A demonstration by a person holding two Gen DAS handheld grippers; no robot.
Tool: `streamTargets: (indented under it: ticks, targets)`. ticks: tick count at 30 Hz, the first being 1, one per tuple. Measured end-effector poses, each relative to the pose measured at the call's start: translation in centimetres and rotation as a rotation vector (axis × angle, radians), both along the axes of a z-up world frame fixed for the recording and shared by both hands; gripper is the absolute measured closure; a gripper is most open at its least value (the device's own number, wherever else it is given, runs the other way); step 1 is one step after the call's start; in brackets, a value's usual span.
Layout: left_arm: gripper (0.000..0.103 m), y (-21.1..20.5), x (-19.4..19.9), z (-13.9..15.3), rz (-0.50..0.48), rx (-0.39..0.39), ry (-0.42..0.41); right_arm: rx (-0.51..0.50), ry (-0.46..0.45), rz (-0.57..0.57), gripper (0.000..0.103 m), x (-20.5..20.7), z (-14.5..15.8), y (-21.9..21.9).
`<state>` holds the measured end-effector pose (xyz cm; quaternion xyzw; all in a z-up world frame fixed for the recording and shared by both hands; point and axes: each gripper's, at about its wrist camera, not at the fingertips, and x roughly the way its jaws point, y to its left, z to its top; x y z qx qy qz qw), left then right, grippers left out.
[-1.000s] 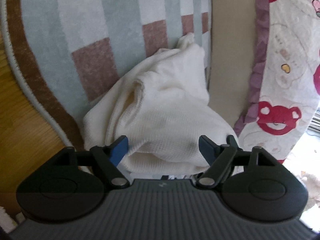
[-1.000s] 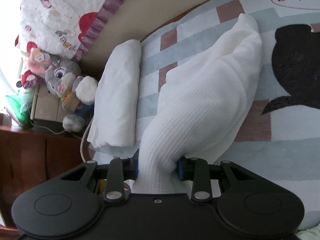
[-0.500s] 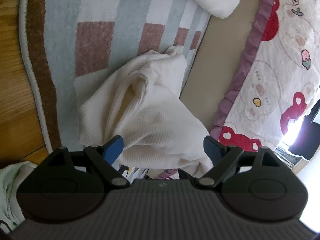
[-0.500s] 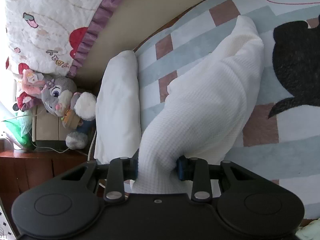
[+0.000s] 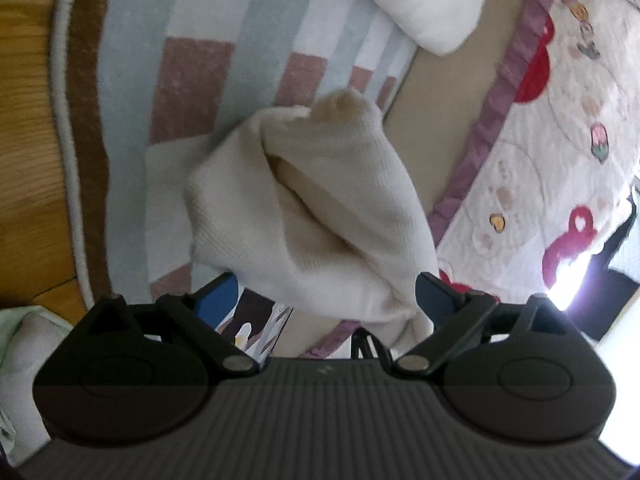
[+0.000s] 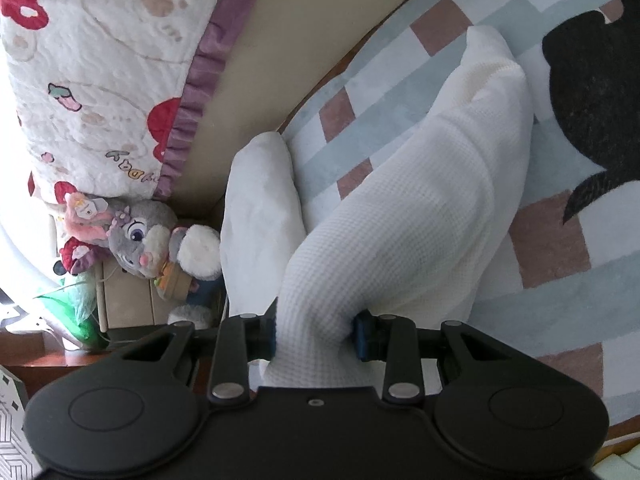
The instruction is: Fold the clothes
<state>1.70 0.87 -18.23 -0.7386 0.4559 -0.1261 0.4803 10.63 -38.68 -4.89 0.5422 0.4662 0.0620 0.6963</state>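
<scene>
Lifted higher off the rug (image 5: 132, 92) than a second ago.
Right hand-held gripper (image 6: 314, 334) clamped on white waffle garment (image 6: 420, 216); left hand-held gripper (image 5: 326, 292) spread wide, gripping nothing; folding midway.

Both views are taken from above, looking down past each claw. The white garment (image 5: 320, 208) and checked rug (image 6: 560, 280) are shared, seen close.

Garment hanging over the rug beside the bed

The waffle-knit garment (image 6: 424, 208) hangs from the right gripper (image 6: 316, 332) above the checked rug (image 6: 560, 240), its far end resting on it. Left of it a folded cloth (image 6: 256, 216) lies along the rug's edge, with the plush rabbit (image 6: 148, 240) further left, below the quilt (image 6: 100, 72). The left gripper (image 5: 326, 294) is above the garment's other end, with wooden floor (image 5: 28, 120) beyond the rug's left edge.
</scene>
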Motion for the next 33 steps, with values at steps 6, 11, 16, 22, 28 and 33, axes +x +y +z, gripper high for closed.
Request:
streamTargets:
  ticks: [6, 11, 16, 22, 28, 33]
  targets:
    - [0.006, -1.8, -1.0, 0.7, 0.132, 0.024, -0.035, 0.025, 0.003, -0.016, 0.065, 0.2, -0.4, 0.2]
    - [0.005, -3.8, 0.0, 0.7, 0.144, -0.055, -0.022, 0.044, 0.001, -0.033, 0.065, 0.0, -0.6, 0.0]
    - [0.005, -3.9, 1.4, 0.8, 0.185, 0.026, -0.004, 0.061, 0.0, -0.037, 0.065, -0.4, -0.9, -0.2]
    - [0.001, -2.3, 2.4, 0.8, 0.208, 0.202, -0.035, 0.109, 0.013, 0.001, 0.065, -2.9, -2.2, -1.2]
    - [0.007, -3.9, 3.7, -1.3, -0.031, 0.218, -0.026, 0.109, 0.002, 0.037, 0.065, -5.4, -3.3, -2.1]
    - [0.081, -3.8, 3.2, 0.5, -0.108, 0.436, -0.136, 0.042, -0.018, 0.095, 0.065, -8.5, -4.1, -2.8]
